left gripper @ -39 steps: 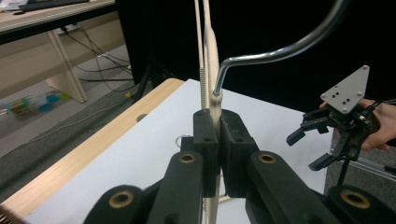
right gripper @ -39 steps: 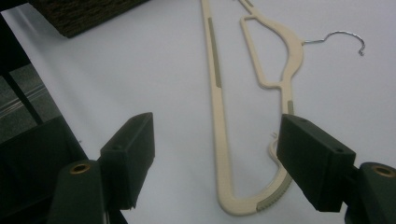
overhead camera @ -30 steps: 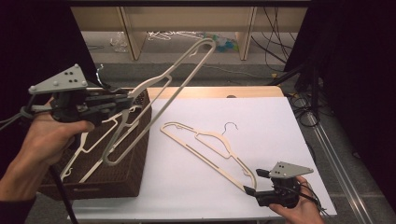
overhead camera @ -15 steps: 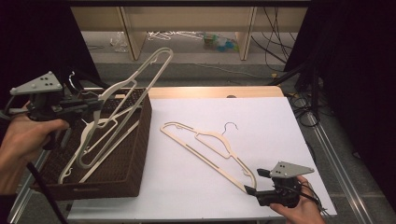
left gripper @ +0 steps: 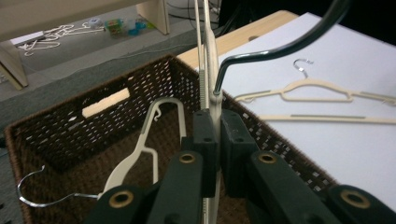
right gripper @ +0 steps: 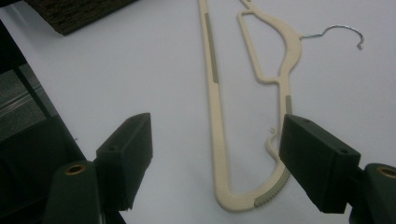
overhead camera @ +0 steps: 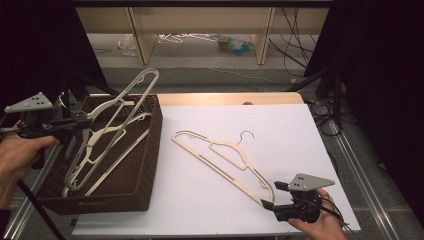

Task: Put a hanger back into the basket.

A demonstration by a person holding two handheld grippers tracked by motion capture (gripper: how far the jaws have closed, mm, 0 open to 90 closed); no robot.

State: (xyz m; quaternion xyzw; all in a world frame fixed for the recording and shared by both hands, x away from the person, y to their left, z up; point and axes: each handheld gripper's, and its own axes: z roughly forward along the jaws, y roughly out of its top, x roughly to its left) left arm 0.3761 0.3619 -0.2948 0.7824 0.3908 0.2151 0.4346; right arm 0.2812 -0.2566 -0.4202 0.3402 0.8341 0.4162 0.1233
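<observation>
Left gripper (overhead camera: pixel 82 121) clamps a cream hanger (overhead camera: pixel 112 127) over the wicker basket (overhead camera: pixel 145 165); right gripper (overhead camera: pixel 274 195) open beside second hanger (overhead camera: pixel 225 152) near tabletop's front edge

My right gripper (right gripper: pixel 215 158) holds its fingers (right gripper: pixel 126 154) wide apart over the white counter (right gripper: pixel 116 70). A cream hanger (right gripper: pixel 217 140) lies flat there, its rounded end between my fingers, its metal hook (right gripper: pixel 341 31) far from them. A brown basket (right gripper: pixel 79 11) sits beyond the hanger.
</observation>
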